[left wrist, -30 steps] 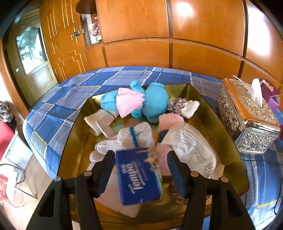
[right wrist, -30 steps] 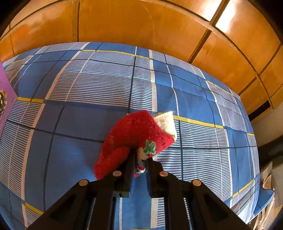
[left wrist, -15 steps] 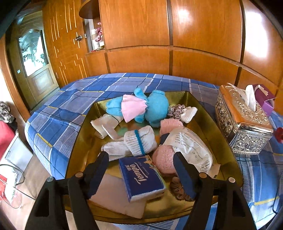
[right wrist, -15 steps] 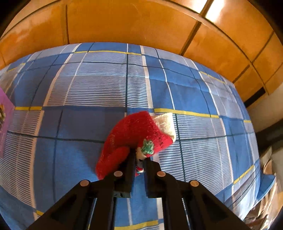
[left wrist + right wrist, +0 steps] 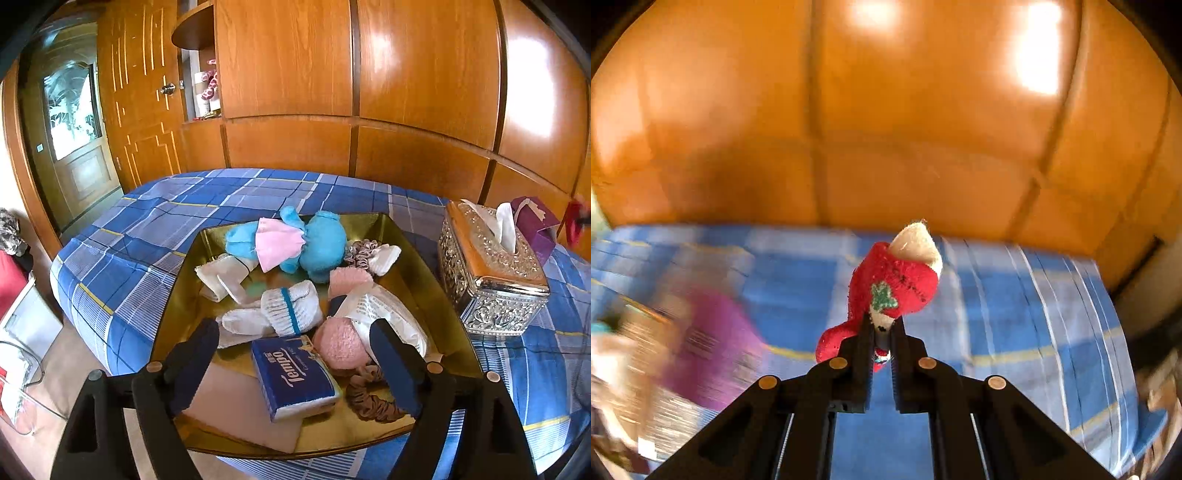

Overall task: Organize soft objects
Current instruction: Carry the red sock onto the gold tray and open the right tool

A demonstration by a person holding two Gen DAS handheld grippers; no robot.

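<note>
A gold tray [image 5: 436, 295] on the blue plaid bed holds a blue plush doll in a pink dress [image 5: 291, 245], white socks [image 5: 280, 314], a pink puff [image 5: 338, 341], a brown scrunchie [image 5: 369, 400] and a blue Tempo tissue pack [image 5: 295, 376]. My left gripper [image 5: 295, 360] is open and empty, above the tray's near end, its jaws either side of the tissue pack. My right gripper [image 5: 881, 328] is shut on a red Christmas sock with a white cuff [image 5: 897, 284], held up off the bed. The sock shows blurred at the far right of the left wrist view [image 5: 576, 223].
A silver tissue box [image 5: 491, 269] stands right of the tray, with a purple bag [image 5: 535, 229] behind it; the bag shows blurred in the right wrist view [image 5: 713, 343]. Wooden wardrobe panels [image 5: 406, 92] line the far side. A door [image 5: 74, 129] is at the left.
My left gripper let go of the Tempo pack, which now lies in the tray, and drew back with jaws wide. My right gripper lifted the red sock off the bed and swung left.
</note>
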